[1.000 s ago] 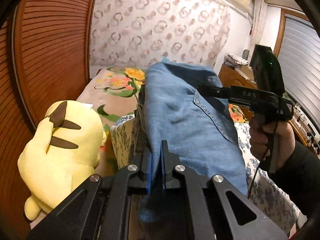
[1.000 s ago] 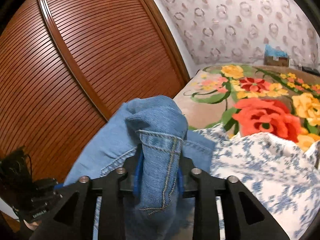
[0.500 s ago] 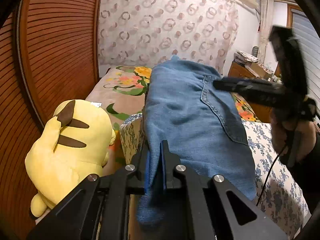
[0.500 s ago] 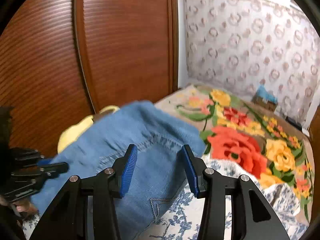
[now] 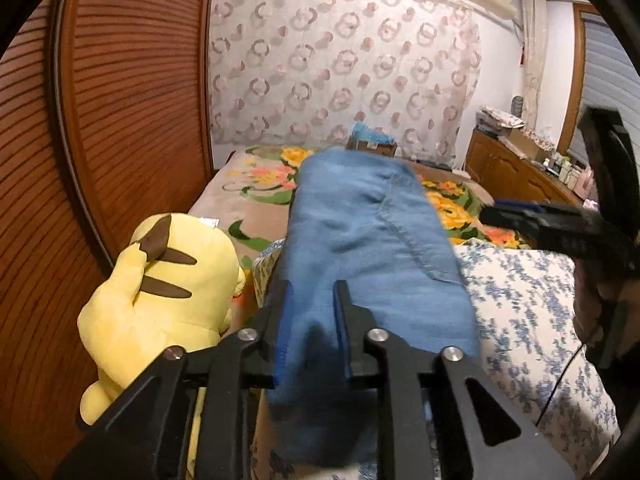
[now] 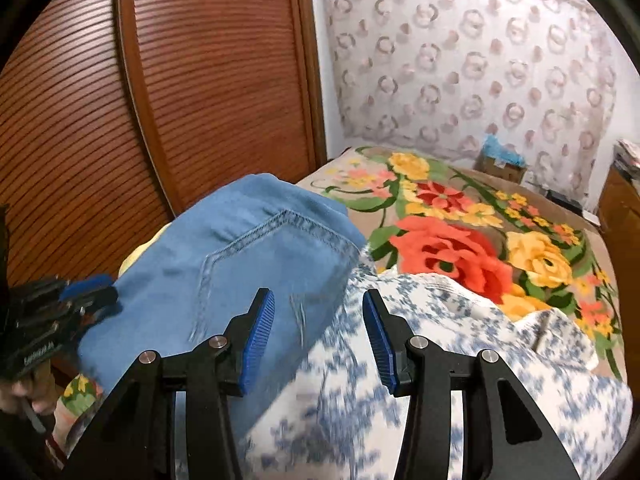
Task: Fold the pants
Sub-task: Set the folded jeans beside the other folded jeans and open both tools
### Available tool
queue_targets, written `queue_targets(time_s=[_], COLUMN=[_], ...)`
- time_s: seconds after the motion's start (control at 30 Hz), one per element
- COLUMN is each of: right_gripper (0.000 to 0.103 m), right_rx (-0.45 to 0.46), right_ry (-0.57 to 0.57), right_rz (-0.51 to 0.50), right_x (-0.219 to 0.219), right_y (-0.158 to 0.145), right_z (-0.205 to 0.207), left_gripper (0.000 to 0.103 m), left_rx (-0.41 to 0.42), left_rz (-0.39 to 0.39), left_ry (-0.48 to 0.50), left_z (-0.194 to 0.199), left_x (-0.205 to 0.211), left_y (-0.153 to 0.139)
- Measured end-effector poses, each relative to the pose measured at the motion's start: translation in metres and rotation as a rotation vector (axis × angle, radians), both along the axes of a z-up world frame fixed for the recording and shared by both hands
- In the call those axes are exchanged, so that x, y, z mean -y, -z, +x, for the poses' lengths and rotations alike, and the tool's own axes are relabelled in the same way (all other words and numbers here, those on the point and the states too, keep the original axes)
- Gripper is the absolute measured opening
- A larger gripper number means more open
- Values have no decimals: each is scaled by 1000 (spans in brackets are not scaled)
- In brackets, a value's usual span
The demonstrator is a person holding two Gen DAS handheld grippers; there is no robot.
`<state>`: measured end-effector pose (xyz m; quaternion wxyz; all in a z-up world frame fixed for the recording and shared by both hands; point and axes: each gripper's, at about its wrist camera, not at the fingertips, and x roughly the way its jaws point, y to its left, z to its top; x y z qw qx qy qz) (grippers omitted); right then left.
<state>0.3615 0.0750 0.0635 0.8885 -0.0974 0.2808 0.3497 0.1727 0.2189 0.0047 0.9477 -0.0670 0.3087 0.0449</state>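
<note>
Folded blue denim pants (image 5: 372, 248) lie along the top of a blue-and-white flowered quilt (image 5: 520, 300) on the bed. My left gripper (image 5: 312, 292) is at their near end, and its jaws are opening, with the denim fold still sitting between the loosened blue pads. In the right wrist view the pants (image 6: 256, 248) show a stitched back pocket. My right gripper (image 6: 318, 300) stands open with nothing between its fingers, hovering over the pants' right edge and the quilt (image 6: 440, 340). Each gripper also shows in the other's view: the right gripper (image 5: 560, 228) and the left gripper (image 6: 48, 320).
A yellow plush toy (image 5: 160, 292) sits left of the pants against the slatted wooden wardrobe door (image 5: 120, 120). A bright flowered blanket (image 6: 460, 240) covers the bed beyond. A cardboard box (image 6: 502, 164) stands at the far wall and a wooden dresser (image 5: 516, 168) at the right.
The right gripper let go of the denim waistband, opened, and drew back to the right. The left jaws widened around the fold and the pants settled onto the quilt.
</note>
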Motion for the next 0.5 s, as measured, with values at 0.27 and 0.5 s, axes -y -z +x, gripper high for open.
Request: queue_targets(time_s=[0.27, 0.5], right_gripper=[48, 48], right_rx=[39, 71], right_ry=[54, 114], right_rz=[22, 25], right_x=[60, 108], right_y=[2, -7], right_z=[-80, -154], left_gripper=[50, 89], left_rx=[87, 133], left_rz=[13, 23], left_ry=[50, 104], left_z=[-35, -55], left_x=[37, 72], left_y=[-28, -41])
